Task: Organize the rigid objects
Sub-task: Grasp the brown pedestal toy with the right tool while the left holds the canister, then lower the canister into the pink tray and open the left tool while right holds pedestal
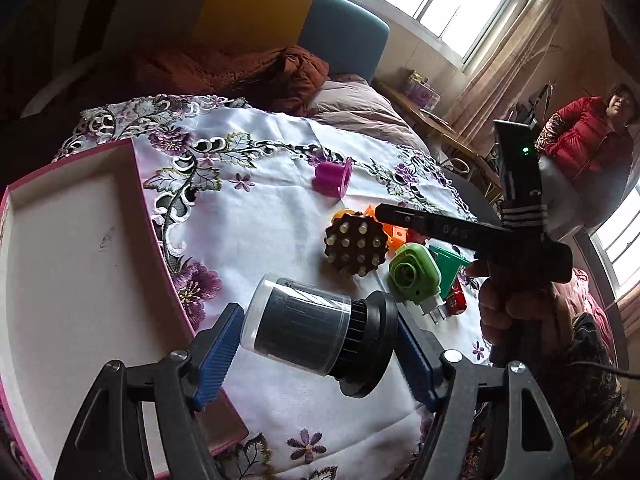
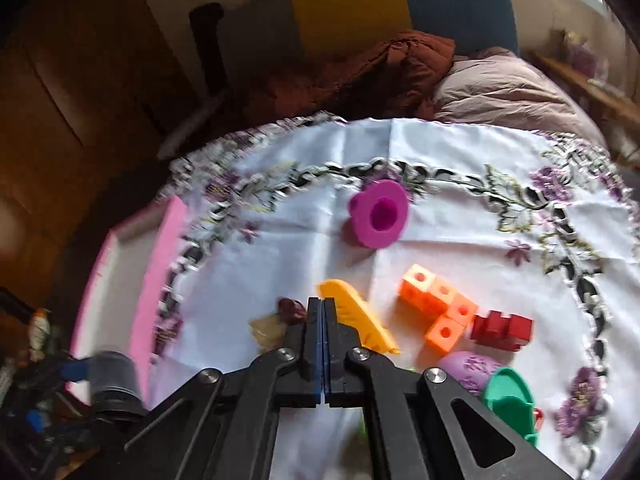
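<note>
My left gripper is shut on a black cylinder with a clear cap and holds it above the tablecloth, just right of the pink-rimmed white tray. The cylinder also shows in the right wrist view beside the tray. My right gripper is shut and empty, hovering over a yellow comb-like piece. It appears in the left wrist view above the toys. A magenta spool lies farther back.
On the floral tablecloth lie orange cubes, a red block, a purple oval, a green ring, a brown studded disc and a green plug. A person in red sits at right. A bed lies behind.
</note>
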The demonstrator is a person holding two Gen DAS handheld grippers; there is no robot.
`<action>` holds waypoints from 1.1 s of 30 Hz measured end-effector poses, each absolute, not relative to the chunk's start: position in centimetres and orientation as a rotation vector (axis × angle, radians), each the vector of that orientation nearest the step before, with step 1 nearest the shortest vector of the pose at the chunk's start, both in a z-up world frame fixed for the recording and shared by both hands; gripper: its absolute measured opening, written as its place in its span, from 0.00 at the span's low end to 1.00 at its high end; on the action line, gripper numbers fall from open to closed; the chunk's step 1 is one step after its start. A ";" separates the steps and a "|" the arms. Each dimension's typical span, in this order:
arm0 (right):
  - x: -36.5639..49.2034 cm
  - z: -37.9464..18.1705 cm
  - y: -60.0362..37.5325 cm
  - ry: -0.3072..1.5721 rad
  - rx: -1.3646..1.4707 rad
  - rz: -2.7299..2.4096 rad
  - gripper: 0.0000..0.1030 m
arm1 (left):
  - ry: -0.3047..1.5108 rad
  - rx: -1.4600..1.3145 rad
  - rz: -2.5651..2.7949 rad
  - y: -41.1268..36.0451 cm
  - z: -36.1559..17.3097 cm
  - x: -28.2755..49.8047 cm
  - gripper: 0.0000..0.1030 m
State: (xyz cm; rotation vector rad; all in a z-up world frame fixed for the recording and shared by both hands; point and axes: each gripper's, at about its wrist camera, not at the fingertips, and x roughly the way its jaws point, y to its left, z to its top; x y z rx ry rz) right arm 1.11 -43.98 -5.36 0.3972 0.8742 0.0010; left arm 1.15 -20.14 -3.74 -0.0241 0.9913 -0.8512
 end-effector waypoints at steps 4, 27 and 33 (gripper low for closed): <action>0.9 -5.3 -45.3 0.870 0.417 -0.069 0.01 | 0.991 -0.033 -0.838 -19.8 -3.6 1.2 0.72; 0.7 -4.6 -45.5 0.788 0.710 0.252 0.34 | 0.989 -0.063 -0.822 -18.5 -3.2 0.7 0.72; 0.9 -6.6 -47.4 0.834 0.851 0.186 0.34 | 0.993 -0.076 -0.818 -18.4 -3.1 0.9 0.72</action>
